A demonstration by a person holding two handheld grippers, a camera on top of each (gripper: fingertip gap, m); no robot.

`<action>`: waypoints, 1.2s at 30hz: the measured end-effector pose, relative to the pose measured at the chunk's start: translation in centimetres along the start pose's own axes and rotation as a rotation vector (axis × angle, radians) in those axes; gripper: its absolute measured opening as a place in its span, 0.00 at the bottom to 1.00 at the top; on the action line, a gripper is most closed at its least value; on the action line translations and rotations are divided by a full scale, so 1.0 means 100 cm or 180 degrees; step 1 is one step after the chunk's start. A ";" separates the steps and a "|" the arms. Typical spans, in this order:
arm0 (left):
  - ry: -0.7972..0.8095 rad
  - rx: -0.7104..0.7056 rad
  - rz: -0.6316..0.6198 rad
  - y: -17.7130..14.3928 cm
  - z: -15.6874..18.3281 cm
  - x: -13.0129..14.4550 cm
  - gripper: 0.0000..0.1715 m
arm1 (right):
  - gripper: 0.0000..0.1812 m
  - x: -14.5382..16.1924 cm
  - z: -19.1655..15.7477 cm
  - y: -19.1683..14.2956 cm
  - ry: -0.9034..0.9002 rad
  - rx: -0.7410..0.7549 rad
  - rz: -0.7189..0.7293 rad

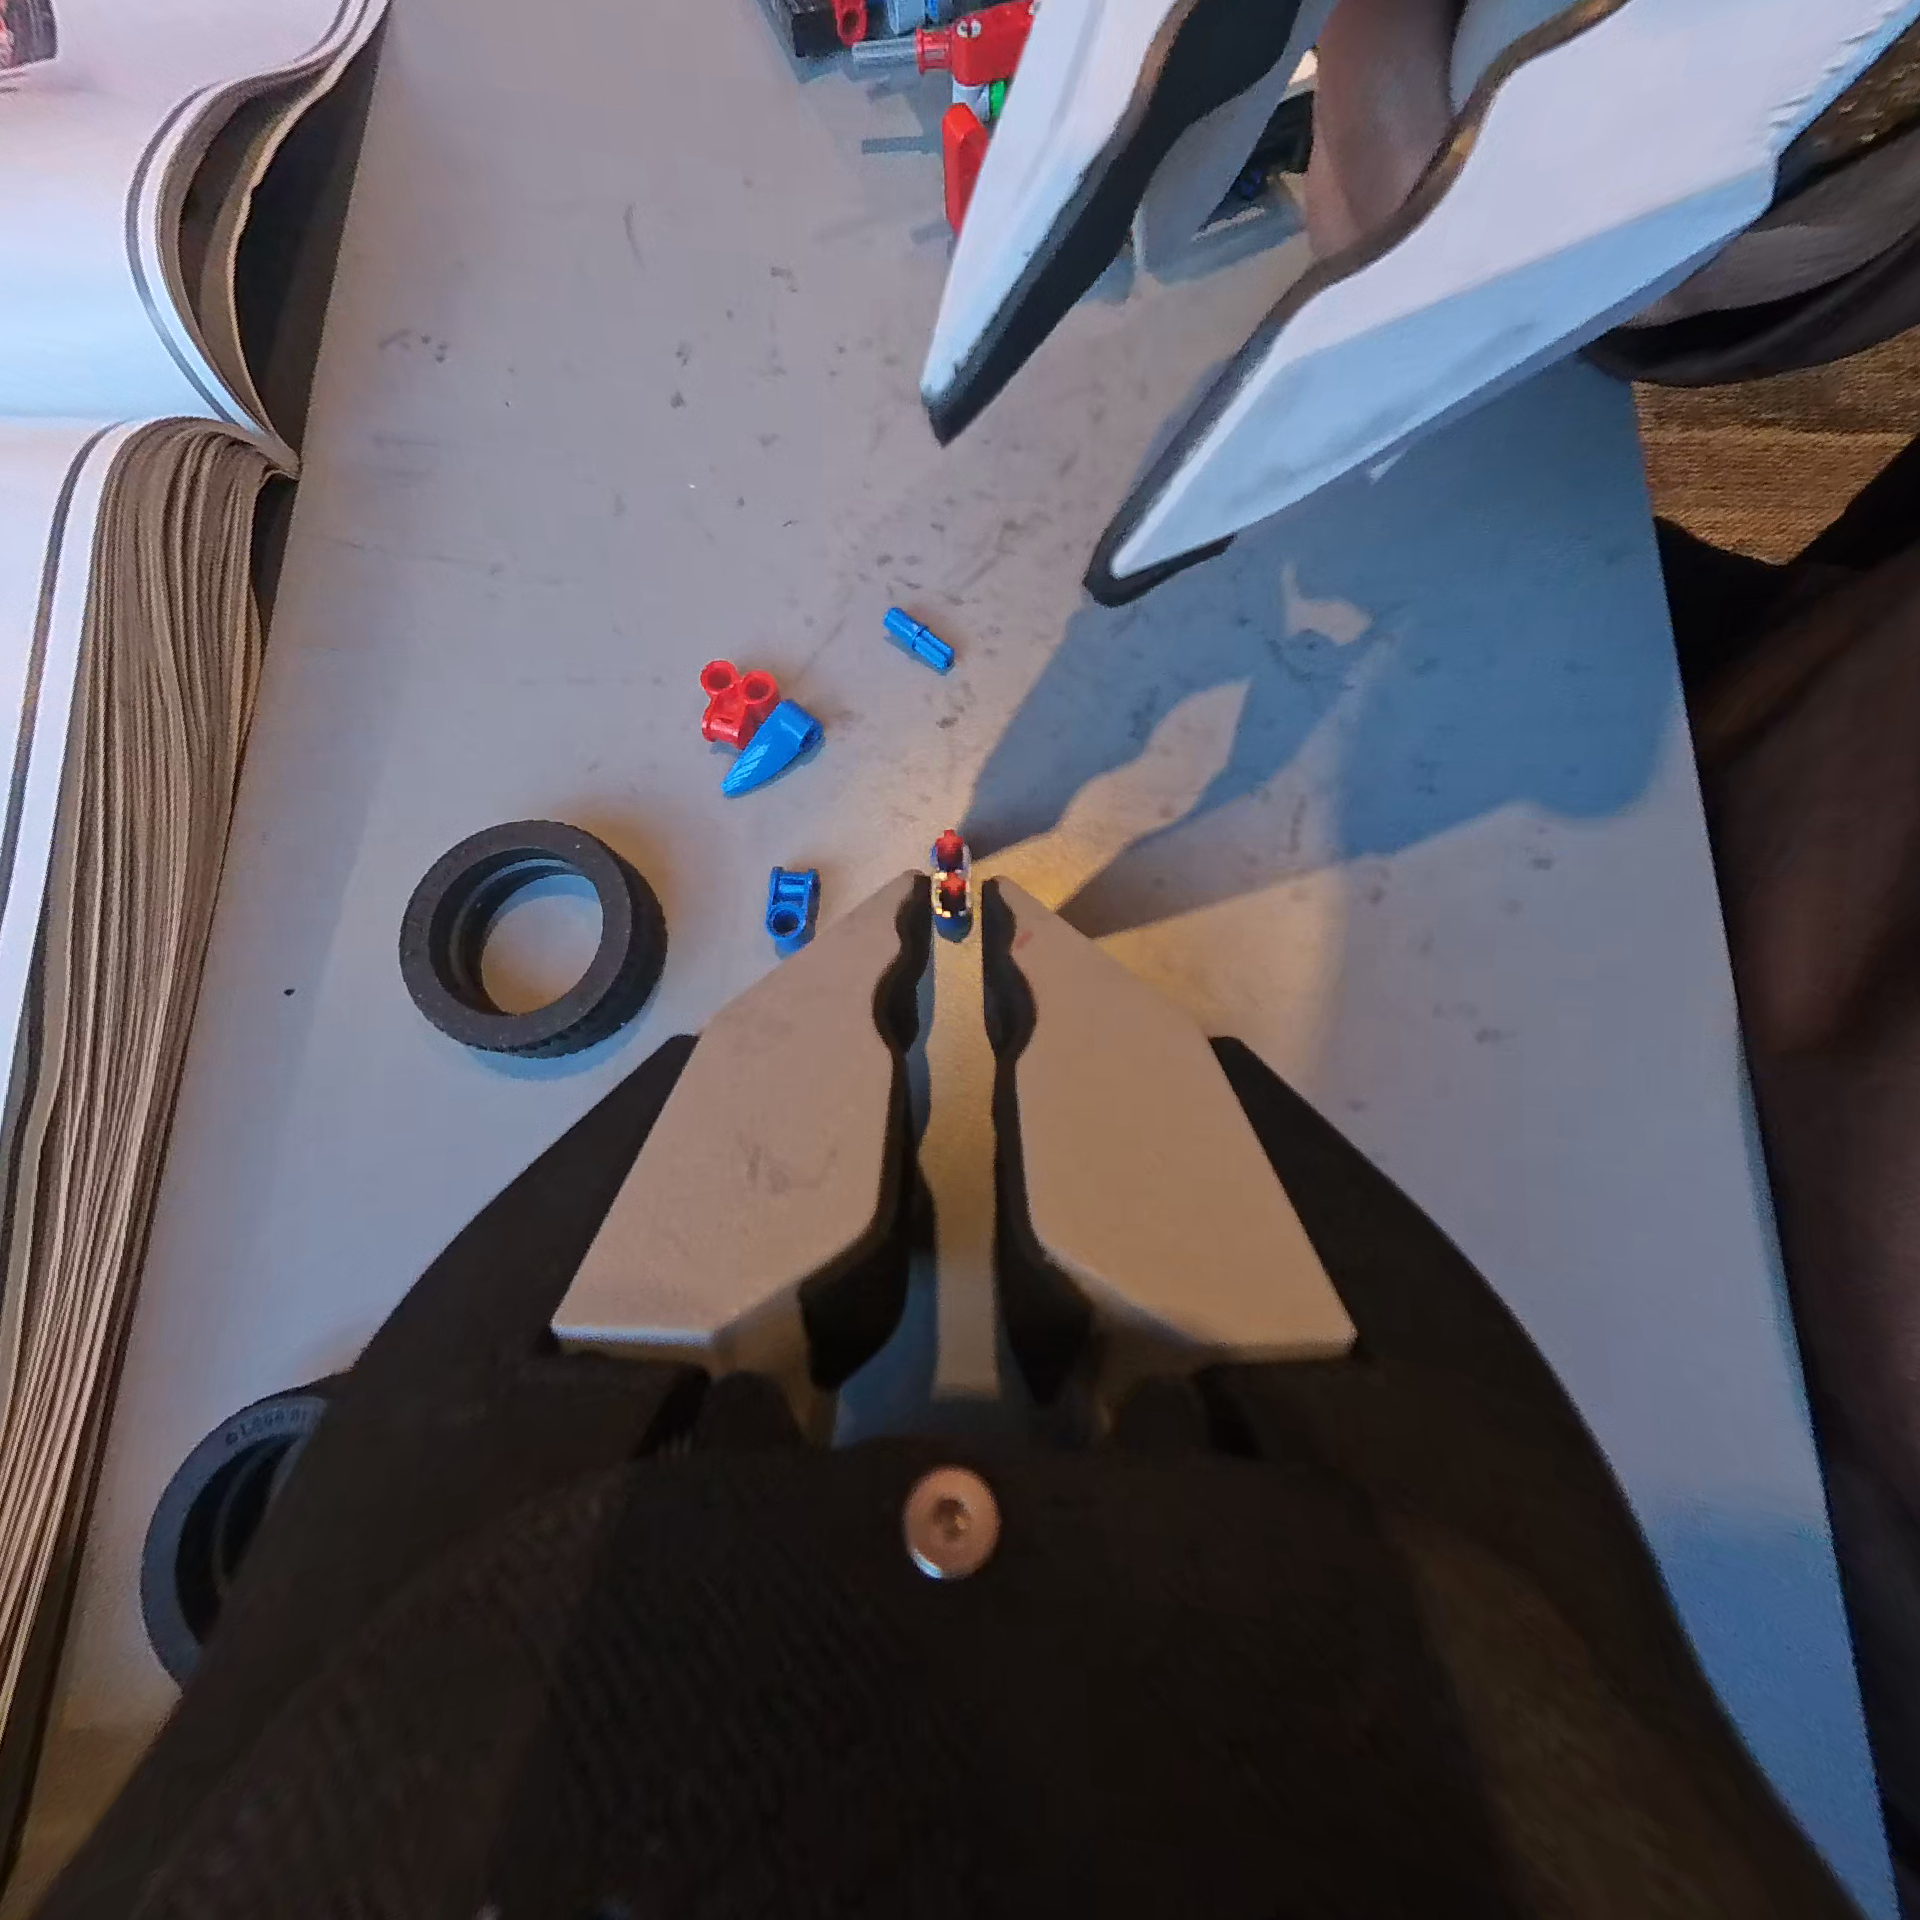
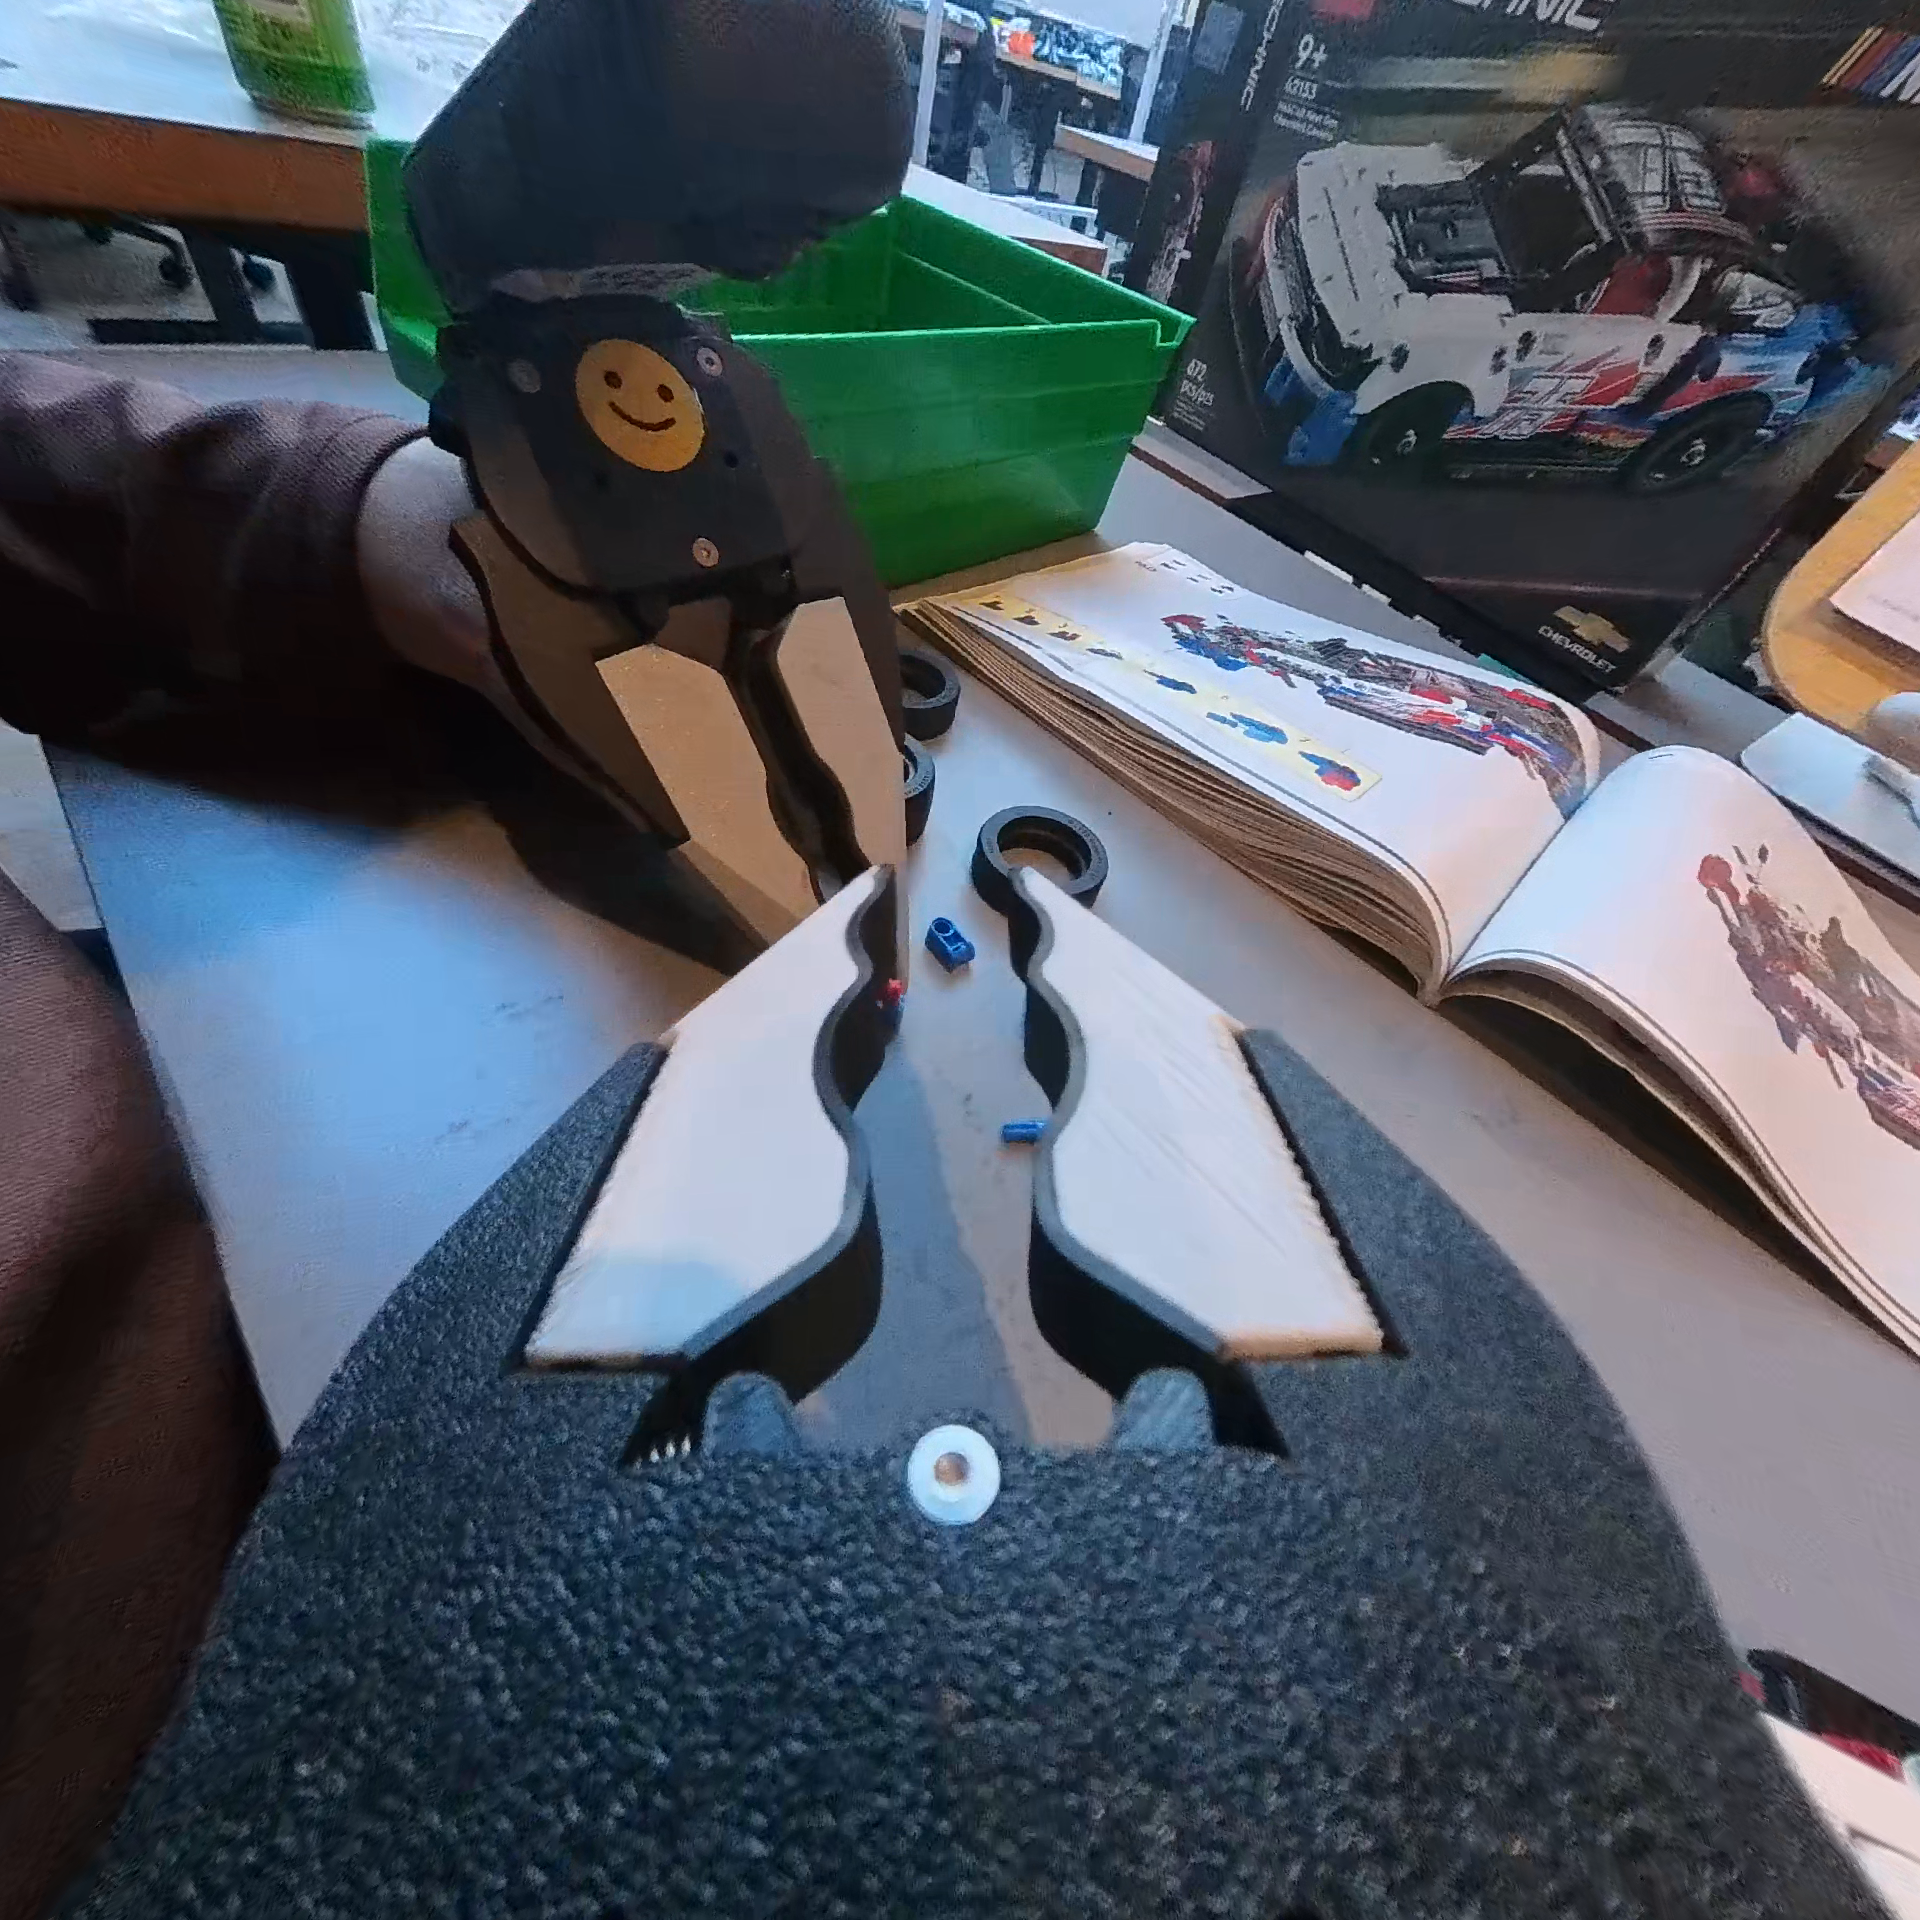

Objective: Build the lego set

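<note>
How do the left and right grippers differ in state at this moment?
The left gripper has its jaws nearly closed, pinching a small red and blue piece; the right gripper is open and holds nothing. The left gripper's tips sit low at the table; the right gripper hovers above it. Both have pale, wavy-edged fingers.

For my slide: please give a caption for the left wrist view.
Left claw pinching a small red-and-blue piece; right claw open above.

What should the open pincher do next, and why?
Probably drop the open right gripper onto the blue pin lying loose on the table: the left gripper already pinches a small red-and-blue piece.
</note>
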State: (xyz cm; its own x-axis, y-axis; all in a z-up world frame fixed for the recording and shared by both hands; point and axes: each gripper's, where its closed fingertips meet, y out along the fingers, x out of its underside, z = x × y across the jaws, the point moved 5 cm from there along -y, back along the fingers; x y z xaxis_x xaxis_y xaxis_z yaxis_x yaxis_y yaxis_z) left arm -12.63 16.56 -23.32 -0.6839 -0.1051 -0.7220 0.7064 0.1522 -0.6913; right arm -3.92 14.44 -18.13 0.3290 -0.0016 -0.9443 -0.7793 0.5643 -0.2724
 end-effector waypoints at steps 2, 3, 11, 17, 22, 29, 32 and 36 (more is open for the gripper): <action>-0.0005 0.0002 0.0000 0.000 0.000 0.000 0.04 | 0.11 0.000 0.000 0.000 0.0006 -0.0024 -0.0002; -0.0012 0.0007 0.0001 0.000 0.000 0.000 0.04 | 0.11 0.000 0.000 0.001 0.0010 -0.0041 -0.0006; -0.0079 0.0014 0.0002 0.000 -0.002 0.000 0.06 | 0.11 0.003 0.001 0.004 0.0050 -0.0066 -0.0091; 0.0090 -0.0181 -0.0003 0.000 -0.001 -0.001 0.07 | 0.11 0.003 0.002 0.004 0.0044 -0.0002 -0.0096; -0.0016 -0.0190 -0.0005 -0.001 -0.003 0.000 0.13 | 0.11 0.004 0.001 0.005 -0.0023 0.0032 -0.0135; 0.0013 -0.0229 -0.0045 -0.002 -0.002 -0.001 0.19 | 0.10 0.003 0.001 0.004 -0.0015 0.0024 -0.0101; -0.0020 -0.0191 0.0000 -0.001 -0.002 -0.001 0.19 | 0.10 0.002 0.002 0.003 0.0038 0.0003 -0.0051; -0.0094 -0.0123 -0.0003 -0.001 -0.003 0.000 0.19 | 0.10 0.002 0.002 0.003 0.0058 -0.0034 -0.0049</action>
State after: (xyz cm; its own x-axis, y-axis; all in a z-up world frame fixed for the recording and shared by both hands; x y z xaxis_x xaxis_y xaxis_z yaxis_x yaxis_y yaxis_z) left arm -12.71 16.86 -23.23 -0.6784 -0.1340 -0.7224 0.6979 0.1899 -0.6906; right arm -3.97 14.78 -18.30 0.3312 -0.0253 -0.9432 -0.7799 0.5554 -0.2887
